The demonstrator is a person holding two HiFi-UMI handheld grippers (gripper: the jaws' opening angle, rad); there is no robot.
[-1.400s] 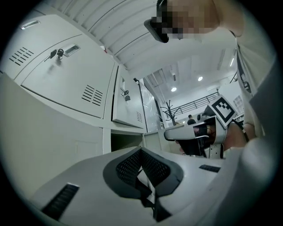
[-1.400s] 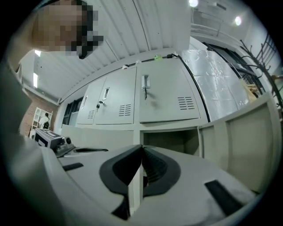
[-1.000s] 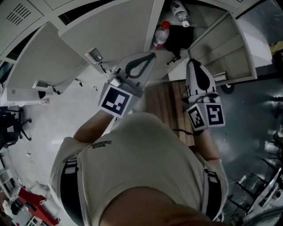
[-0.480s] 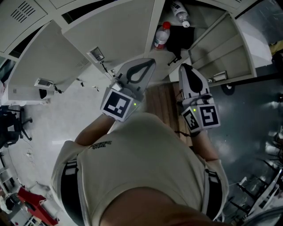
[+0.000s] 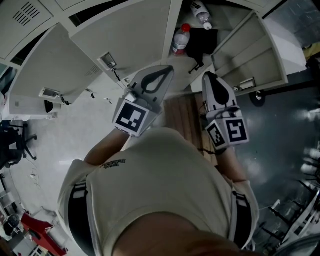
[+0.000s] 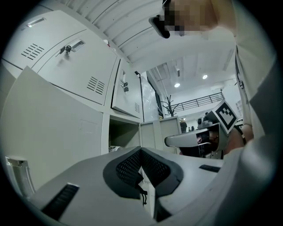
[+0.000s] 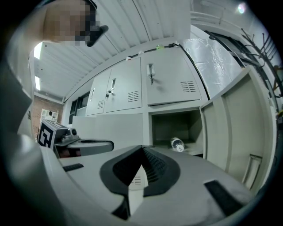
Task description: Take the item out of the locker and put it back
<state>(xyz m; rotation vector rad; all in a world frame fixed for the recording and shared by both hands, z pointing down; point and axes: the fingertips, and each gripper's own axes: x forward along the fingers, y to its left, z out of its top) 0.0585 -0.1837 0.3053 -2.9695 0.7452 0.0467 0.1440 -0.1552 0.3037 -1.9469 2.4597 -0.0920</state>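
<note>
Lying in the locker [image 7: 174,121], bottle [image 7: 177,144] well beyond left tongs [image 6: 141,150] and right tongs [image 7: 142,148], both closed.

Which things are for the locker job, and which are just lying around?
For the job: open locker, red-capped bottle, lying bottle, black thing, left hand-held gripper, right hand-held gripper.
Just around: chair, red thing on floor, closed lockers.

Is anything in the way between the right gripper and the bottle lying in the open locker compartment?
Nothing visible. In the right gripper view the door is swung aside to the right, the compartment is open at the front, and the bottle lies in plain sight. The right gripper, jaws shut and empty, is apart from it.
</note>
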